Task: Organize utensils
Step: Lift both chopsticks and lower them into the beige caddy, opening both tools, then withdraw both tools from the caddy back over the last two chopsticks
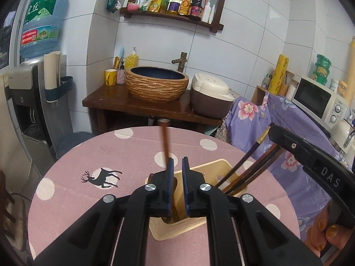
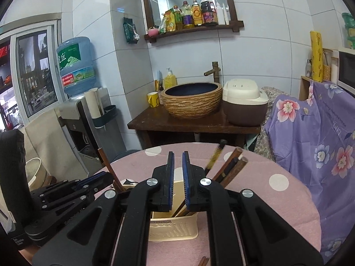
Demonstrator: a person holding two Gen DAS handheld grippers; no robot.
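1. Found the utensil holder standing on the pink table, with a bundle of chopsticks leaning out of its right side and a single brown stick angled out of its left side, lower ends already inside the holder.
2. Judged the task well along. Still to release and settle both loads, plus possibly some brown ends barely visible in front of the holder.
3. Held the left gripper directly above the holder, pitched downward. Kept its jaws at a narrow slit along the stick; could not tell whether clamped.
4. Held the right gripper above the holder likewise, tilted down. Kept its jaws all but closed beside the chopsticks; could not confirm any grip.
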